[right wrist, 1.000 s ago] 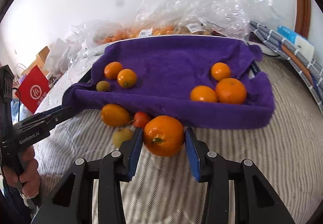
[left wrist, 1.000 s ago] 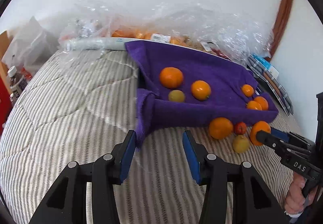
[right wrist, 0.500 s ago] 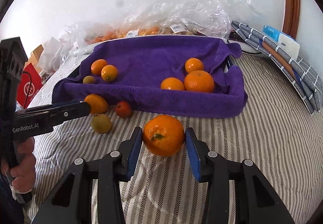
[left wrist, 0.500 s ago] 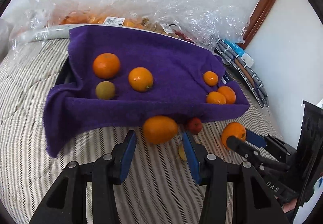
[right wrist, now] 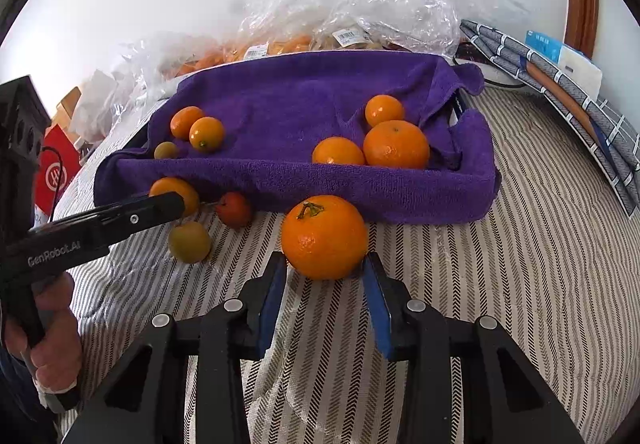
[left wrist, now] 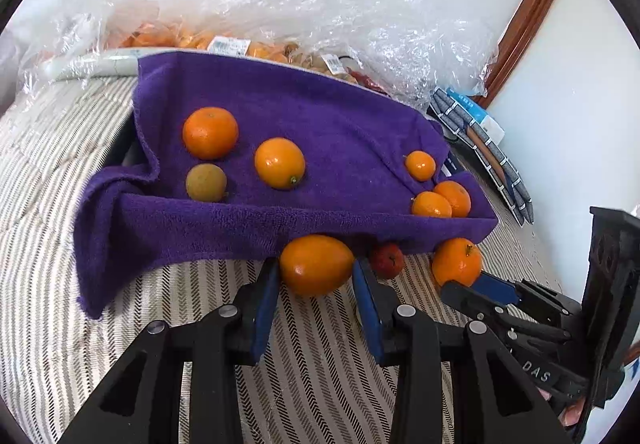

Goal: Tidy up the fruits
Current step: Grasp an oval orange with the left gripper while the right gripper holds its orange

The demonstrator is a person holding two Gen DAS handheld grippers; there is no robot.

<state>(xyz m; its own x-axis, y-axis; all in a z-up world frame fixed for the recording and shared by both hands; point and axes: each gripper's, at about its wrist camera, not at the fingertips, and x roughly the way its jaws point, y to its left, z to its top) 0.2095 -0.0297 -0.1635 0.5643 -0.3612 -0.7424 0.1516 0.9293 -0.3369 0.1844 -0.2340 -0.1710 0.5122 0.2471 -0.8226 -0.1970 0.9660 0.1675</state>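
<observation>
My left gripper (left wrist: 314, 284) brackets an oval orange (left wrist: 316, 264) on the striped bedding (left wrist: 120, 324), pads not plainly touching; my right gripper (right wrist: 325, 276) straddles a stemmed orange (right wrist: 324, 237), contact unclear. I'd centre each before closing. Four fruits lie outside the purple towel (right wrist: 304, 99), six on it.

— Where do the fruits lie?
— Six sit on the purple towel (right wrist: 304, 99): two oranges (left wrist: 210, 132) and a greenish fruit (left wrist: 206, 182) at its left end, three oranges (right wrist: 396, 144) at its right.
— And off it?
— On the striped bed, along its front edge: an oval orange (left wrist: 316, 264), a small red fruit (right wrist: 235, 209), a yellow-green one (right wrist: 189, 242), and a stemmed orange (right wrist: 324, 238).
</observation>
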